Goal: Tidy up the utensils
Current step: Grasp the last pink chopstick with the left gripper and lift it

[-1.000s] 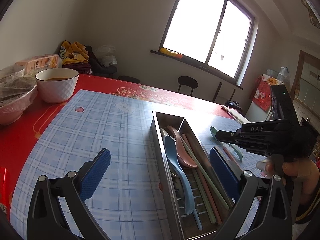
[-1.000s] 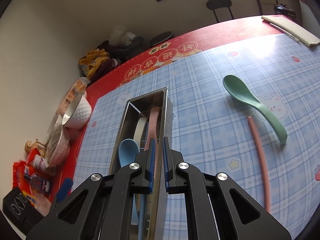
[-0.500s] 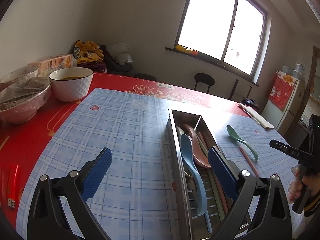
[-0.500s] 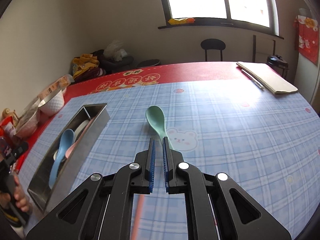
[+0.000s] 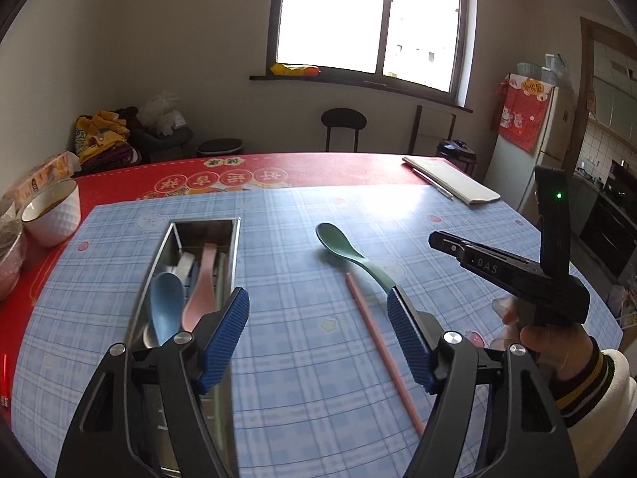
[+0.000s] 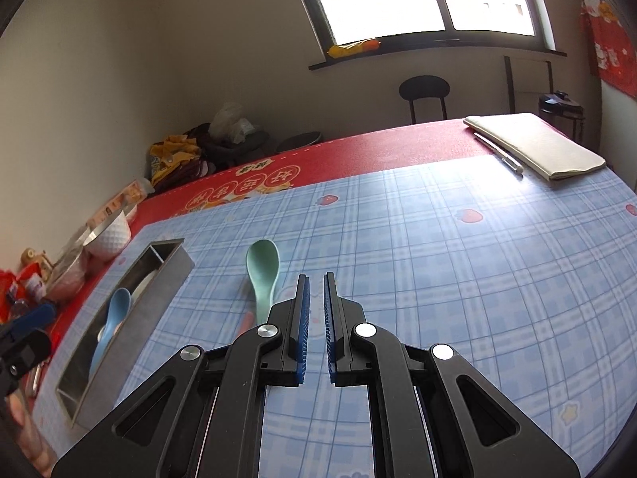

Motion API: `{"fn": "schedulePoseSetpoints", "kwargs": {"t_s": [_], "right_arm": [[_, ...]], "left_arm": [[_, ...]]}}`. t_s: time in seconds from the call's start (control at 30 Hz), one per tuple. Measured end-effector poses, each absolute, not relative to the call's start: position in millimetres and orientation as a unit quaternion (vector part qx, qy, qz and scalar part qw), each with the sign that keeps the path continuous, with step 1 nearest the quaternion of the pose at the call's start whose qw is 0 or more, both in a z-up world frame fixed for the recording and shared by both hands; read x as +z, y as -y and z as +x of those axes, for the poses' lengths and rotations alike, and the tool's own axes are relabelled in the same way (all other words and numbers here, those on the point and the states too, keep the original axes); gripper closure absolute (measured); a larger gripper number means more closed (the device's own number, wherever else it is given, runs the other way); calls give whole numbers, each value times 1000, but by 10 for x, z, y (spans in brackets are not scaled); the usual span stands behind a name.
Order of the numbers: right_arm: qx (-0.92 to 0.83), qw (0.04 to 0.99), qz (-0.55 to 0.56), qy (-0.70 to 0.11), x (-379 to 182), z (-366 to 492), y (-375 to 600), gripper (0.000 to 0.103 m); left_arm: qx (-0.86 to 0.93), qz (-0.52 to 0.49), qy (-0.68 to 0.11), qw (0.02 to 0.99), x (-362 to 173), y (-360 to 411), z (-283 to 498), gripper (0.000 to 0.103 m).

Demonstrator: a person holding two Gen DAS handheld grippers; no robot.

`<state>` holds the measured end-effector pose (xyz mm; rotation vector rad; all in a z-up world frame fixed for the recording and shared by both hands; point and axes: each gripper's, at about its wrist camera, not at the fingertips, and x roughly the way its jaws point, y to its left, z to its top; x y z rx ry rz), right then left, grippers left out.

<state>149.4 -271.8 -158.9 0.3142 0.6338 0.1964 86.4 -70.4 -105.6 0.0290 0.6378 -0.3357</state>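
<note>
Two utensils lie loose on the bench (image 5: 458, 223): a green spoon (image 5: 346, 249) and, just beside its handle, a pink chopstick (image 5: 382, 354), both on the blue checked cloth to the right of the steel utensil tray (image 5: 235, 255). That tray already holds a blue spoon (image 5: 165, 306), a pink spoon (image 5: 201, 286) and some pale sticks, so the sorting appears nearly done. Left gripper (image 5: 318, 338): jaws released, having just been closing part-way, with nothing clamped; the chopstick lies on the cloth below the gap, and the spoon handle runs toward the right pad (image 5: 408, 338). Right gripper (image 6: 314, 326): jaws clenched with only a thin slit between the blue pads, grasping nothing, hanging over bare cloth just right of the green spoon.

Risks, as judged from this layout: because spoon handle and chopstick nearly touch, closing jaws may catch both, or clip one and skid the other across the slick cloth. A thin, flat chopstick gives little to pinch; if the pads meet the cloth first, it may roll or pivot away. With the right gripper close by, in the person's hand (image 5: 553, 342), the two tools could collide over the same piece. A chopstick gripped near one end may droop and strike the tray wall on the way in
</note>
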Motion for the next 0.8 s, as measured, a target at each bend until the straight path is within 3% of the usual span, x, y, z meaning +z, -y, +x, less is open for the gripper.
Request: {"fn": "schedulePoseSetpoints", "kwargs": {"t_s": [0.07, 0.17, 0.37, 0.7, 0.73, 0.77, 0.8], "right_arm": [[113, 927, 185, -305, -1604, 1476, 2816, 95], [118, 925, 199, -301, -1606, 1432, 2862, 95], [116, 934, 176, -287, -1556, 1367, 2767, 95], [113, 931, 190, -290, -1569, 1371, 2806, 95], [114, 931, 189, -290, -1569, 1369, 2805, 95], [113, 931, 188, -290, -1568, 1368, 2803, 95], [113, 932, 188, -290, -1567, 1365, 2803, 95]], "left_arm": [[-170, 20, -334, 927, -1202, 888, 922, 40], [-170, 44, -357, 918, -1391, 1129, 1001, 56], [-161, 63, -394, 903, -1653, 1348, 1154, 59], [-168, 81, -432, 883, -1862, 1399, 1301, 74], [-170, 79, -430, 883, -1866, 1388, 1305, 79], [-171, 72, -430, 884, -1868, 1361, 1309, 92], [-172, 62, -430, 884, -1871, 1324, 1321, 95]]}}
